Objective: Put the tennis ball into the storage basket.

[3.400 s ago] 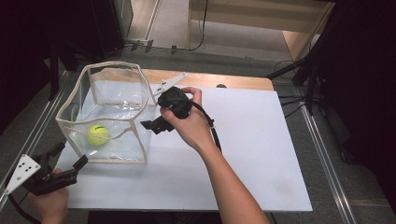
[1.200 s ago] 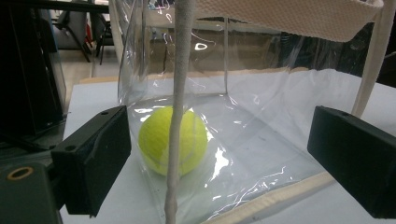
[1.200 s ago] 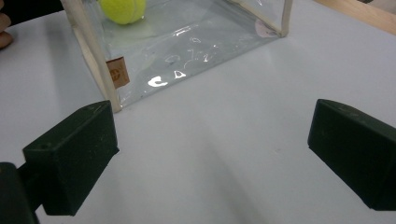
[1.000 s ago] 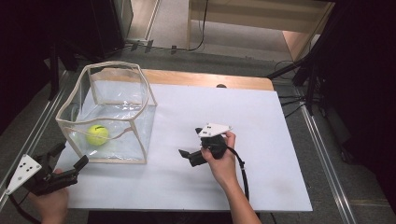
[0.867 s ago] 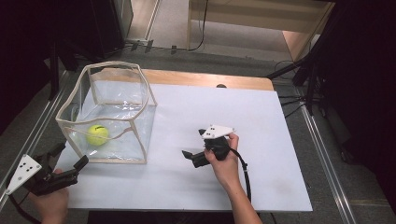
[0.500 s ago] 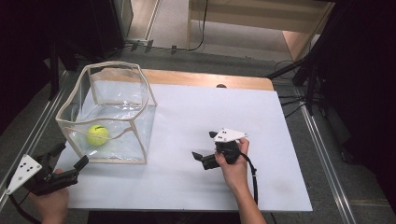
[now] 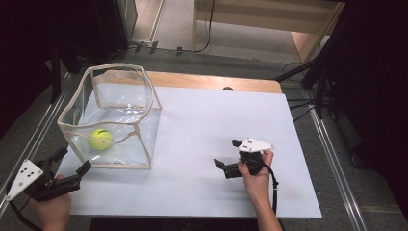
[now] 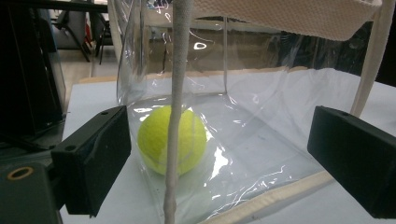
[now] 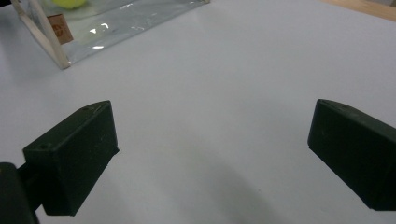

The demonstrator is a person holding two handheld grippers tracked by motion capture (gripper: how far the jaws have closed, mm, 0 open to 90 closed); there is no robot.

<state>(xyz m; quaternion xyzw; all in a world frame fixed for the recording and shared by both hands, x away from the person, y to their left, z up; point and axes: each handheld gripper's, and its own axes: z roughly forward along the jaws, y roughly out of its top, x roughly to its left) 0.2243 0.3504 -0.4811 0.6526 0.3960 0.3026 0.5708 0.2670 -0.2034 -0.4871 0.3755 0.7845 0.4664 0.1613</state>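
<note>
White board [image 7: 202, 125] covers the table, with dark floor around it. At the far left stands one clear bag [image 7: 113, 118] with cream trim, holding one yellow ball [image 7: 100, 139] on its floor, near the front wall. The bag looks light, floppy and slippery; its stiff trimmed rim or corner seam is the best place to pinch. The ball looks light, fuzzy and easy to grip across its middle. Two grippers: the left gripper [image 7: 65, 173] hovers wide open and empty at the bag's near-left corner; the right gripper [image 7: 230, 159] hangs wide open and empty over bare board, well right.
</note>
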